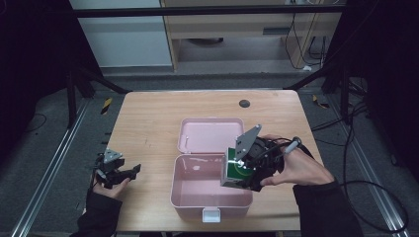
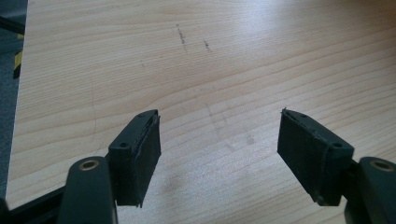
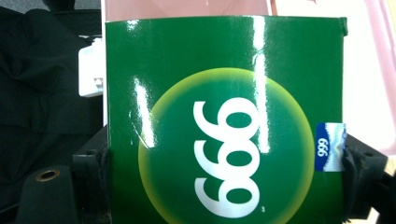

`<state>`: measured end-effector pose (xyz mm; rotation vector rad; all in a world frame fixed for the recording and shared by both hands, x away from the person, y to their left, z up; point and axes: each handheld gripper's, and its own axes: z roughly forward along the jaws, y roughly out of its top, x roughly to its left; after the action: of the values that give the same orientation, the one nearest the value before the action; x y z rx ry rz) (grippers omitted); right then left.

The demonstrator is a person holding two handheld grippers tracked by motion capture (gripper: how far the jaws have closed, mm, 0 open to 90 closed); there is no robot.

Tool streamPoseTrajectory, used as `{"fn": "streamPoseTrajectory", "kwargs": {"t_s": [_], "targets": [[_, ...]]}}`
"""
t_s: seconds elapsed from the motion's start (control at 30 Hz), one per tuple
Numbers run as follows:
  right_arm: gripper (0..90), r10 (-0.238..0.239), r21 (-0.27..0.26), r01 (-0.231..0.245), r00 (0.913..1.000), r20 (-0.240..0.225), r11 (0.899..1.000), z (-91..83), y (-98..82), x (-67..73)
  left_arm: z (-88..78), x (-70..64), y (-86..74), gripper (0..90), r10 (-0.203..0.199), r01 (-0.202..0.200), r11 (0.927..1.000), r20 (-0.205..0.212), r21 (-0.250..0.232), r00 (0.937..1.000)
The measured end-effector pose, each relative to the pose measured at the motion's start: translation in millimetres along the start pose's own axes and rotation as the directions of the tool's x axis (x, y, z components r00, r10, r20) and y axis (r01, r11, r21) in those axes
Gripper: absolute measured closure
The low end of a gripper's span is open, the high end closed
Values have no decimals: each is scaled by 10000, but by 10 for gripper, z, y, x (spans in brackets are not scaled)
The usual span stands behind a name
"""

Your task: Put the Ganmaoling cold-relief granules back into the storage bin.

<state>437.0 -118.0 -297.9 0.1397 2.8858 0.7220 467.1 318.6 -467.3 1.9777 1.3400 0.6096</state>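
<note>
A pink box point(image 1: 185, 197) stands open near the table's front edge, its lid point(image 1: 211, 134) lying back flat behind it. My right gripper point(image 1: 244, 173) is shut on a green carton point(image 1: 235, 174) and holds it tilted over the box's right rim. In the right gripper view the green carton point(image 3: 224, 121) shows a white "999" in a yellow-green circle, with both jaws pressed against its sides. My left gripper point(image 1: 123, 174) rests open at the table's left front edge. Bare wood lies between the open jaws of the left gripper point(image 2: 219, 154).
The wooden table point(image 1: 148, 123) has a dark round grommet point(image 1: 244, 103) near its far edge. A white latch point(image 1: 211, 215) sticks out from the box's front wall. Black frame bars and cables surround the table on the floor.
</note>
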Motion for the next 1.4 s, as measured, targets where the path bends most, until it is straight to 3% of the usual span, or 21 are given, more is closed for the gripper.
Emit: {"fn": "streamPoseTrajectory", "kwargs": {"t_s": [0.77, 1.4], "targets": [[161, -492, 580, 510, 9983, -309, 9970, 438, 78, 34, -2, 3, -2, 293, -72, 72, 10000, 7, -43, 10000], [161, -451, 850, 504, 9969, -641, 9951, 688, 1, 31, -5, 10, -2, 293, -41, 41, 10000, -2, -37, 10000]]}}
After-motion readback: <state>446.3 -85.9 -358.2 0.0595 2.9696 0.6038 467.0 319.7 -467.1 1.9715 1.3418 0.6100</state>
